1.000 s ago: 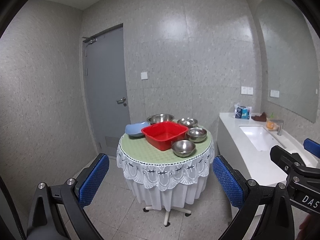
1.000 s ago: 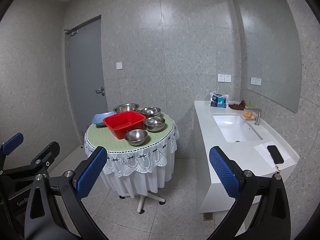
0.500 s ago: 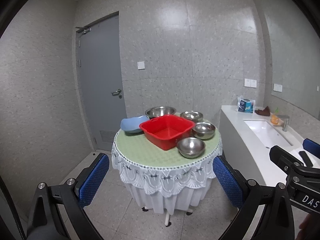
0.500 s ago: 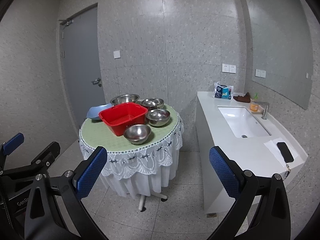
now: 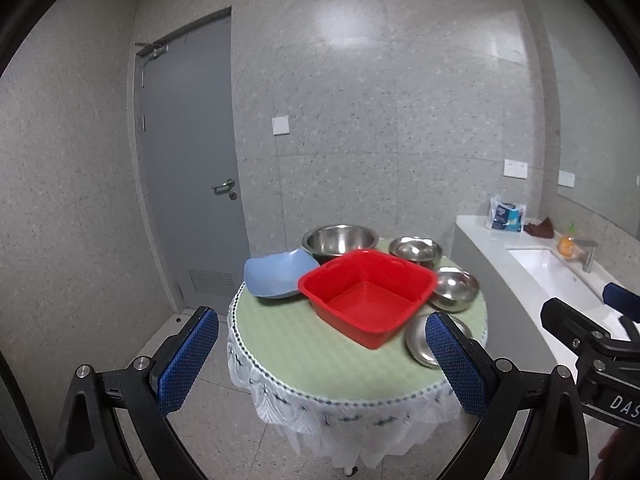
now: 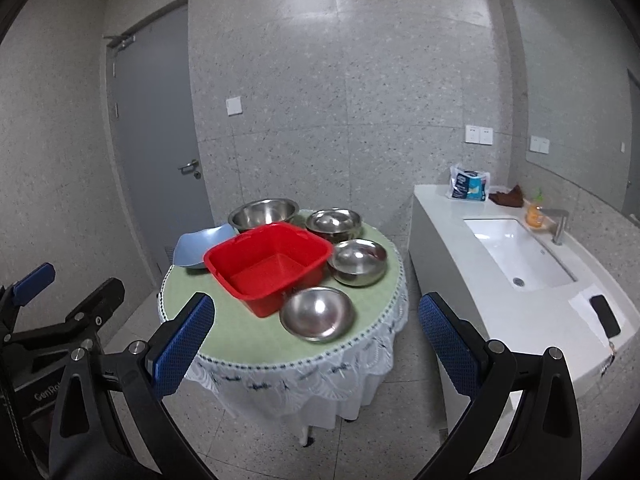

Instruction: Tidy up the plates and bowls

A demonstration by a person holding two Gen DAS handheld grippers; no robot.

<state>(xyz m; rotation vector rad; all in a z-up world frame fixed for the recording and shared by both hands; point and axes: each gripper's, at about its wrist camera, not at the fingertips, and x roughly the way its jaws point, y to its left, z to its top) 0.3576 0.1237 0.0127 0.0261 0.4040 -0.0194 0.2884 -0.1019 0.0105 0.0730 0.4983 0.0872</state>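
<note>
A round table (image 5: 304, 356) with a green cloth carries a red square tub (image 5: 366, 294), a blue plate (image 5: 276, 274), a large steel bowl (image 5: 340, 240) at the back and three smaller steel bowls (image 6: 318, 313) (image 6: 358, 260) (image 6: 333, 222). The tub is empty. My left gripper (image 5: 320, 364) is open and empty, short of the table's near edge. My right gripper (image 6: 316, 344) is open and empty, also short of the table. The left gripper's right finger hides part of the nearest bowl (image 5: 418, 340).
A white counter with a sink (image 6: 520, 256) stands right of the table, with a phone (image 6: 605, 316), a tissue pack (image 6: 469, 183), a brown cloth and a soap bottle on it. A grey door (image 5: 192, 168) is behind left. Tiled floor lies around the table.
Both grippers have moved closer to the table; the table and dishes look larger and nearer. Both stay open and empty. Nothing on the table has moved.
</note>
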